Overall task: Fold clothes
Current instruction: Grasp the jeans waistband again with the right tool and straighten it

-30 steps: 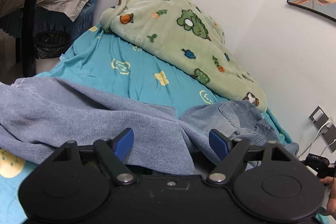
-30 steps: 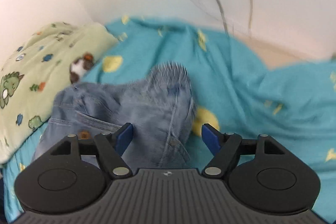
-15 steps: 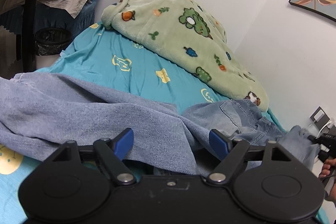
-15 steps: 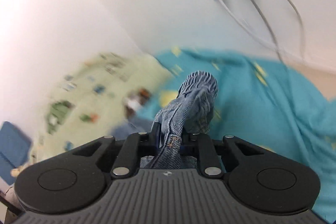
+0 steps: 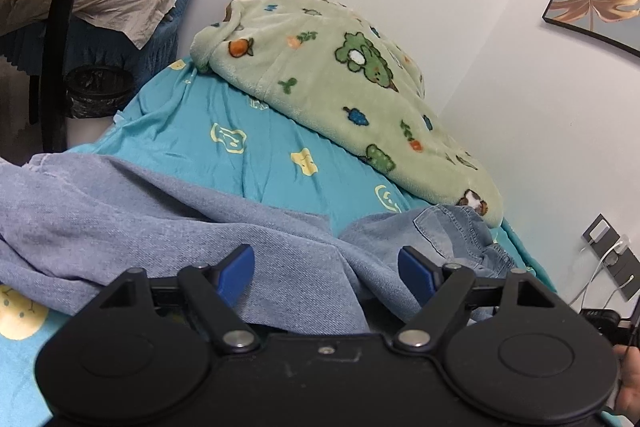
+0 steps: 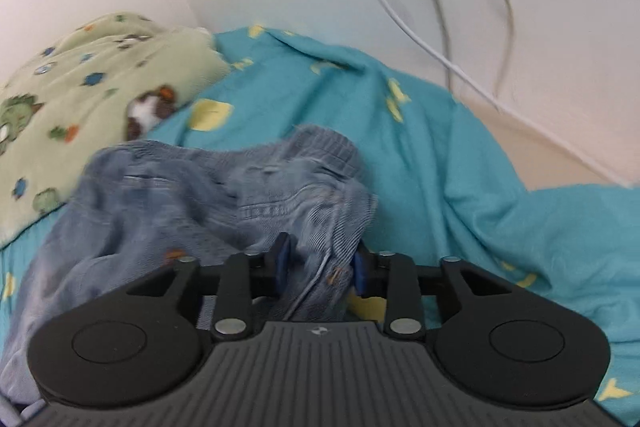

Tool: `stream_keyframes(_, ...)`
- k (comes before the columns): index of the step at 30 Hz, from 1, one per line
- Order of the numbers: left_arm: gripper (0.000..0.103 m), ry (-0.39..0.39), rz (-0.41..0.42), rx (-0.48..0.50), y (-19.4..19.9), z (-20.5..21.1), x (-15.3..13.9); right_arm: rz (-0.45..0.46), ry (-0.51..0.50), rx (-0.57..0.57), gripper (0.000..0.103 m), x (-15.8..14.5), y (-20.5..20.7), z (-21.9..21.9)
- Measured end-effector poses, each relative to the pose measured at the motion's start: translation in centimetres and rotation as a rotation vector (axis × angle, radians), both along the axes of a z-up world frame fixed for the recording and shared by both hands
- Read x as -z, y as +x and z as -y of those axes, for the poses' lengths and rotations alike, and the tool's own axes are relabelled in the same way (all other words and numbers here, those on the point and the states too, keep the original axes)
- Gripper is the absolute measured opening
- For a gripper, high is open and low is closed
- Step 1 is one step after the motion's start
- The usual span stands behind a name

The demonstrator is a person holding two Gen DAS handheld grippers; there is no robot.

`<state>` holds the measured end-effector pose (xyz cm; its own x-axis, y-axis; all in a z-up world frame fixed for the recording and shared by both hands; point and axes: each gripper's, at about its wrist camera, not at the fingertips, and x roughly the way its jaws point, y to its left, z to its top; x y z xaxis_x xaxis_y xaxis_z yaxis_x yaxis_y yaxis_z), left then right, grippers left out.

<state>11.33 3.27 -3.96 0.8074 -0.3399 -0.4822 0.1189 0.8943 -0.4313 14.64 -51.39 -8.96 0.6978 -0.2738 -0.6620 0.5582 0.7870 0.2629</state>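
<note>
Blue jeans lie spread over the turquoise bed sheet. One leg runs off to the left and the waist end is bunched on the right. My left gripper hovers open just over the leg, its blue pads wide apart and pressing nothing. In the right wrist view the rumpled waistband rests on the sheet. My right gripper is low over it. Its jaws are opening, with a fold of denim and a drawstring still between the pads.
A green cartoon-print fleece blanket is heaped along the wall side of the bed, also seen as the blanket. A wall socket with white cables sits right of the bed. A black waste bin stands on the floor at left.
The right gripper closed on the waistband and lifted it half a second ago. Now the denim is back down on the bed and the jaws are wider. The left gripper stayed put.
</note>
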Motion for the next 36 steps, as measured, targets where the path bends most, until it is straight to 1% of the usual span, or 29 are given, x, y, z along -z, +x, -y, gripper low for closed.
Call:
stream_keyframes(2, 0.077, 0.000, -0.002, -0.003, 0.0, -0.1, -0.1, 0.000, -0.085, -0.001, 0.063, -1.5, -1.0, -1.2)
stream_keyframes(4, 0.077, 0.019, 0.001, -0.003, -0.1, 0.0, -0.3, 0.006, -0.166, 0.072, 0.063, -2.9, -2.1, -2.3)
stream_keyframes(6, 0.077, 0.036, 0.009, -0.002, -0.3, 0.2, -0.5, 0.104, -0.175, 0.083, 0.067, -5.0, -3.6, -3.1)
stream_keyframes(8, 0.077, 0.033, 0.014, 0.001, -0.5, 0.1, -0.6, 0.192, -0.184, 0.027, 0.069, -6.9, -4.5, -4.6)
stream_keyframes(10, 0.077, 0.029, 0.011, 0.003, -0.6, 0.0, -0.8, 0.250, -0.207, -0.080, 0.070, -8.2, -4.7, -7.1)
stream_keyframes(13, 0.078, 0.021, 0.007, -0.005, -0.5, -0.4, -0.9, 0.272, -0.207, -0.312, 0.070, -8.5, -3.6, -12.0)
stream_keyframes(14, 0.078, 0.017, 0.005, -0.008, -0.4, -0.5, -1.0, 0.273, -0.187, -0.410, 0.071, -8.2, -3.1, -13.8)
stream_keyframes(16, 0.078, 0.009, 0.002, -0.014, -0.3, -0.8, -1.0, 0.261, -0.201, -0.582, 0.071, -7.2, -2.1, -18.3)
stream_keyframes(18, 0.079, 0.004, -0.002, -0.019, -0.2, -1.0, -1.1, 0.240, -0.260, -0.759, 0.070, -6.0, -1.5, -23.2)
stream_keyframes(21, 0.079, 0.009, -0.007, -0.023, 0.1, -1.3, -1.1, 0.220, -0.302, -1.011, 0.068, -3.5, -0.9, -29.2)
stream_keyframes(22, 0.079, 0.012, -0.011, -0.026, 0.2, -1.4, -1.0, 0.210, -0.328, -1.075, 0.068, -3.0, -1.0, -30.9)
stream_keyframes(24, 0.079, 0.014, -0.019, -0.028, 0.4, -1.5, -0.9, 0.187, -0.394, -1.125, 0.066, -2.3, -0.8, -33.3)
stream_keyframes(25, 0.079, 0.014, -0.021, -0.024, 0.5, -1.6, -0.8, 0.177, -0.415, -1.130, 0.065, -2.0, -0.4, -34.0)
stream_keyframes(27, 0.079, 0.020, -0.020, -0.020, 0.7, -1.5, -0.7, 0.164, -0.425, -1.131, 0.052, -1.2, 0.6, -34.5)
stream_keyframes(29, 0.079, 0.022, -0.017, -0.019, 1.0, -1.6, -0.6, 0.140, -0.424, -1.118, 0.018, -0.7, 1.1, -34.4)
stream_keyframes(30, 0.079, 0.021, -0.016, -0.019, 1.1, -1.7, -0.6, 0.143, -0.420, -1.116, 0.011, -0.8, 1.0, -34.4)
stream_keyframes(32, 0.079, 0.001, -0.021, -0.026, 1.3, -2.1, -0.5, 0.158, -0.410, -1.117, 0.005, -1.2, 0.7, -34.3)
stream_keyframes(34, 0.080, -0.050, -0.037, -0.032, 1.4, -2.8, -0.3, 0.197, -0.415, -1.124, 0.005, -2.6, -0.4, -34.2)
stream_keyframes(36, 0.080, -0.076, -0.047, -0.040, 1.4, -3.3, -0.3, 0.232, -0.416, -1.126, 0.004, -4.1, -1.4, -34.2)
